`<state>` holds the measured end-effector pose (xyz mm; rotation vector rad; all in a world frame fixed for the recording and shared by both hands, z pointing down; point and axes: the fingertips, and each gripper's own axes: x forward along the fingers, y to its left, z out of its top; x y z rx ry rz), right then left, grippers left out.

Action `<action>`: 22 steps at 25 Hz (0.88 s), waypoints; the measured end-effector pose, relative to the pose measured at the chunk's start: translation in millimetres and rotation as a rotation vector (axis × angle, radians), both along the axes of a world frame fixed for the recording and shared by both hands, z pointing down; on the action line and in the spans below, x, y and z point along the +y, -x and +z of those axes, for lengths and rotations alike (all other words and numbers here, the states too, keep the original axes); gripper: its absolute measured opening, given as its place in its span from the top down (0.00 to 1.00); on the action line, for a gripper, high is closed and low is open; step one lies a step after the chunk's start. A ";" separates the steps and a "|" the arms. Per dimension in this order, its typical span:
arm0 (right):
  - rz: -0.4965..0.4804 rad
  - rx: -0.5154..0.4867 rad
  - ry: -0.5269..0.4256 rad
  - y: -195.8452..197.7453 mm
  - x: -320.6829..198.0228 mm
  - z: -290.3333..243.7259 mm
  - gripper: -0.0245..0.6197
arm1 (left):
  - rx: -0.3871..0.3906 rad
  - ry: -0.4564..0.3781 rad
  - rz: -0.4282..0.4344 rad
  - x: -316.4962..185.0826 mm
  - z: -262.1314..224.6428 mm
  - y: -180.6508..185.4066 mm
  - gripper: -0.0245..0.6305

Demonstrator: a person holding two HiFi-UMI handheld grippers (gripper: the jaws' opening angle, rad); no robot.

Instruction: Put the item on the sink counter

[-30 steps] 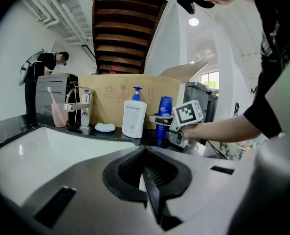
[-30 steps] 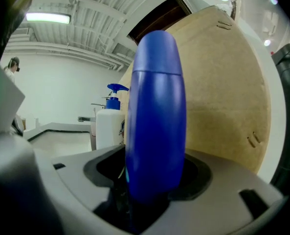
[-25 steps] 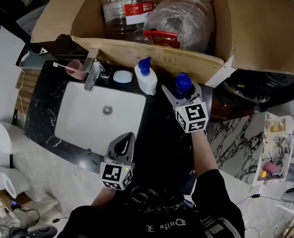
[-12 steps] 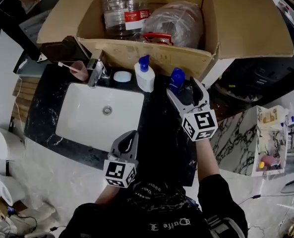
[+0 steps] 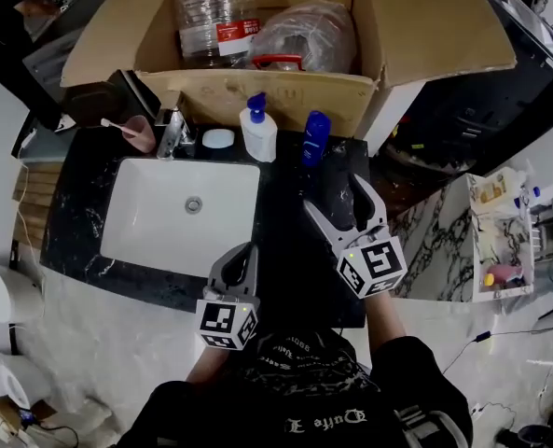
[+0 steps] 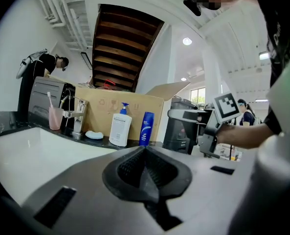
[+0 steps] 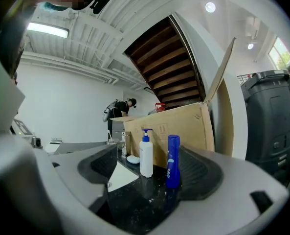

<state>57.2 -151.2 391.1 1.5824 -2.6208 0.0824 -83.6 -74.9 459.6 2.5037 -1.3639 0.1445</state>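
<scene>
The blue bottle (image 5: 315, 137) stands upright on the black marble sink counter (image 5: 295, 250), just right of a white pump bottle (image 5: 256, 131) and in front of the cardboard box. My right gripper (image 5: 335, 197) is open and empty, a short way back from the blue bottle and not touching it. In the right gripper view the blue bottle (image 7: 172, 160) shows beyond the spread jaws of the right gripper (image 7: 152, 190), beside the pump bottle (image 7: 146, 154). My left gripper (image 5: 241, 258) is shut and empty at the counter's near edge; its jaws meet in the left gripper (image 6: 145, 166) view.
A white sink (image 5: 183, 217) fills the counter's left part, with a faucet (image 5: 172, 131), a pink cup holding a toothbrush (image 5: 138, 131) and a soap bar (image 5: 218, 139) behind it. A large open cardboard box (image 5: 285, 91) with a plastic jug stands behind the counter. A person stands far off (image 7: 119, 112).
The right gripper's jaws have opened off the blue bottle and drawn back toward me. The bottle now stands alone on the counter. The left gripper has barely moved.
</scene>
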 end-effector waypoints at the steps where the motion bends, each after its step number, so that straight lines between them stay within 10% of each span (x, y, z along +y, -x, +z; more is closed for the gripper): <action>1: 0.002 -0.003 0.006 1.3 8.4 2.7 0.38 | 0.003 -0.002 0.006 0.9 0.2 -1.1 0.95; 17: 0.060 -0.064 0.154 6.0 98.1 66.4 0.38 | 0.026 -0.039 0.064 15.0 -2.2 -21.4 0.95; 22: 0.068 -0.053 0.134 3.3 102.2 60.7 0.60 | 0.041 -0.024 0.066 19.4 0.5 -25.1 0.95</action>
